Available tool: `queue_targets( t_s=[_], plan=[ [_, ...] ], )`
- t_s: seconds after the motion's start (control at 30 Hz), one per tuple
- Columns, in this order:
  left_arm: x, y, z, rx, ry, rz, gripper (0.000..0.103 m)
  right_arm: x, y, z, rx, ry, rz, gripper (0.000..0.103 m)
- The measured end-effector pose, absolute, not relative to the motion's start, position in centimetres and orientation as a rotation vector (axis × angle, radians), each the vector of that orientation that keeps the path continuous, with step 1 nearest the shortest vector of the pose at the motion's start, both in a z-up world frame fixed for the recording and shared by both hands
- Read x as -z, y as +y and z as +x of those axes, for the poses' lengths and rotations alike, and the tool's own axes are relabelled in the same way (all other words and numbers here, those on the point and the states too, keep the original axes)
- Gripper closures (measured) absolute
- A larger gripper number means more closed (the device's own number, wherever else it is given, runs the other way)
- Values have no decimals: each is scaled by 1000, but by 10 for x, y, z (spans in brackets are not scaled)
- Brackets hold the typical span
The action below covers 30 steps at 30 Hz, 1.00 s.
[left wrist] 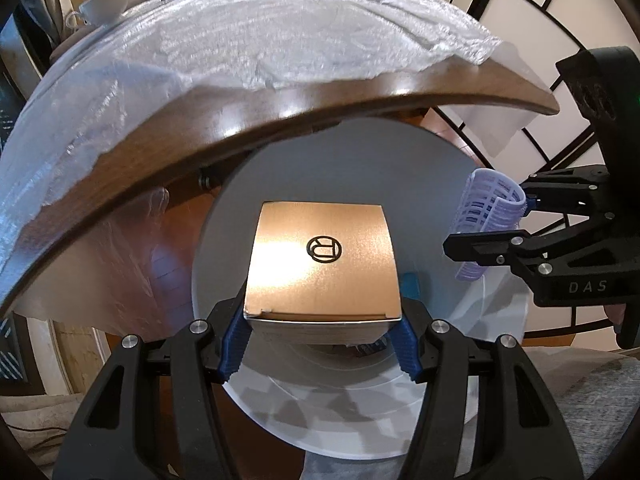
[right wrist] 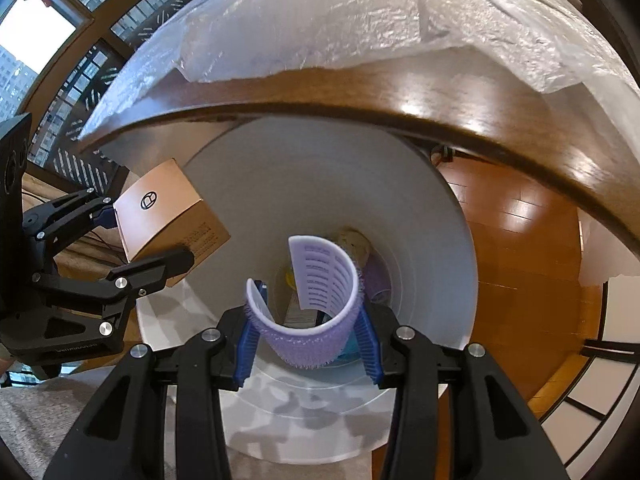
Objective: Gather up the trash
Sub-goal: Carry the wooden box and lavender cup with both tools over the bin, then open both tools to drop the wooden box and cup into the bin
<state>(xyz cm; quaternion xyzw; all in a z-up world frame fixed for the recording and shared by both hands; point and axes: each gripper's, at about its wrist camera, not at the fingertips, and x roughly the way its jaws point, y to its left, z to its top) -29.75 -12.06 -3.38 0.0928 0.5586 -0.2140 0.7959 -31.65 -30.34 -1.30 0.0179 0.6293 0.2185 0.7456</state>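
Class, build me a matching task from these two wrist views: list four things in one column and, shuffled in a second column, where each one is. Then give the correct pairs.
Column 1
1. copper box
2. purple hair roller
3. white bin
4. white cup

Column 2
A. on the floor beside the table edge, below both grippers
B. on the far side of the table
C. clamped in the left gripper
D. clamped in the right gripper

Pairs: 1-C, 2-D, 3-A, 4-B
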Motion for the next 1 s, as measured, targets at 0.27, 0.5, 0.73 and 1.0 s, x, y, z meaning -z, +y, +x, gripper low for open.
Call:
queue_targets(
  t_s=[0.27, 0.5, 0.73, 1.0],
  plan=[
    [55, -121, -293, 445, 1246, 219, 43, 34, -300, -313, -475, 1410, 6, 61],
    [66, -123, -290, 439, 1265, 240, 43, 40, -294, -309, -471, 1427, -2, 61],
    [74, -120, -286, 433, 1295, 258, 38, 46, -290, -305, -458, 1432, -3, 44],
    [70, -115, -283, 458, 1297, 213, 16, 39, -296, -308, -440, 1426, 14, 34]
  ],
)
